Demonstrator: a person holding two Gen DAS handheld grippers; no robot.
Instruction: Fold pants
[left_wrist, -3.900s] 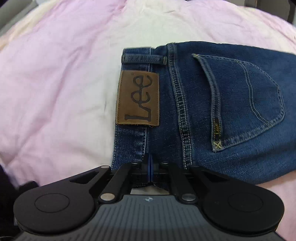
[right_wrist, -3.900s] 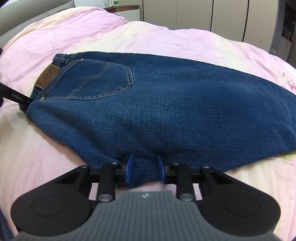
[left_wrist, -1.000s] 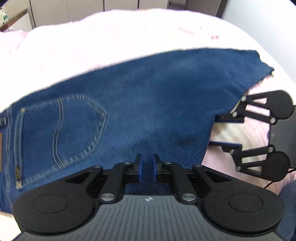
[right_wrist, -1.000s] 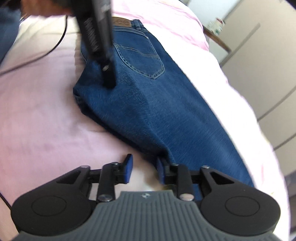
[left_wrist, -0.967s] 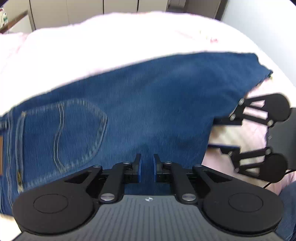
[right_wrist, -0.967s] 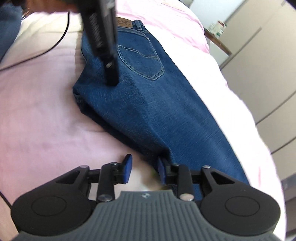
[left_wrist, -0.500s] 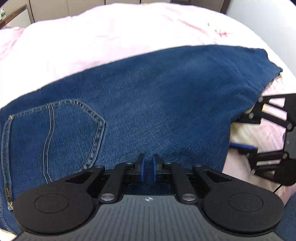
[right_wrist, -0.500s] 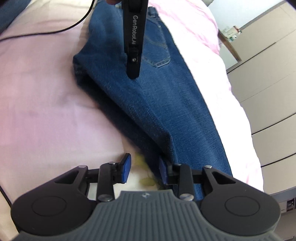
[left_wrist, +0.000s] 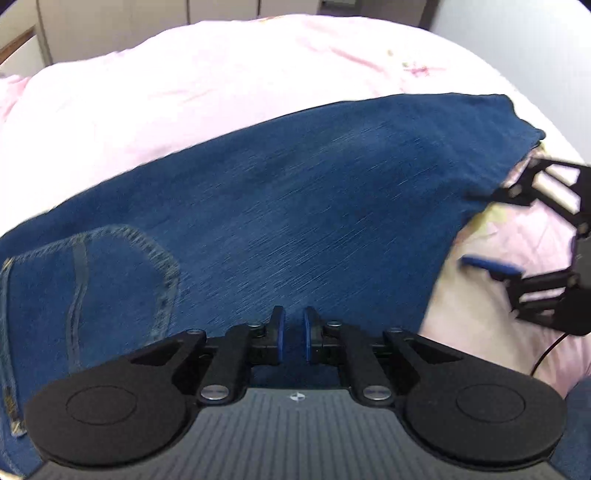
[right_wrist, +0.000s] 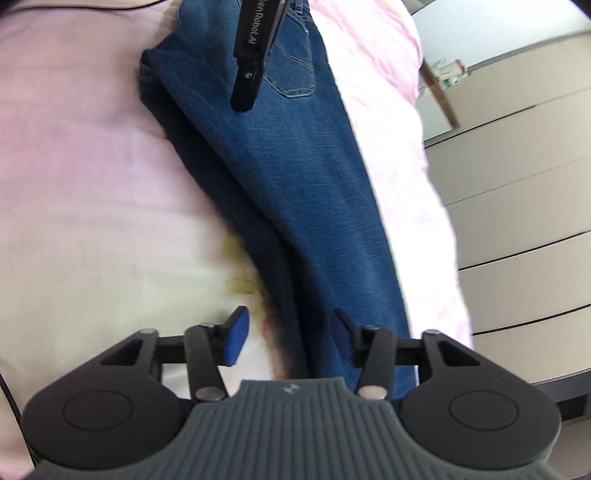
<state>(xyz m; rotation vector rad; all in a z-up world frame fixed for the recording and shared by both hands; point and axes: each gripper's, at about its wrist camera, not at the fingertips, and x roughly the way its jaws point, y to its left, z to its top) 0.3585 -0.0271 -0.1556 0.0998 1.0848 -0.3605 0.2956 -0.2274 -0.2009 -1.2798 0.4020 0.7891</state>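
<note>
Your left gripper (left_wrist: 293, 334) and right gripper (right_wrist: 286, 339): black linkages, blue pads, silver screws, ribbed grey bodies. White lettering on the side.

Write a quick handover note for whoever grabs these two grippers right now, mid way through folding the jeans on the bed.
Left gripper: nearly shut, low over the jeans near the back pocket; grip unclear.
Right gripper: jaws opening, the near edge of the leg lies between them, pads not pressing.
Jeans: lying lengthwise on the pink bedding, one leg stacked on the other.
Done: legs brought together.
Left: fold the legs up toward the waist.
</note>
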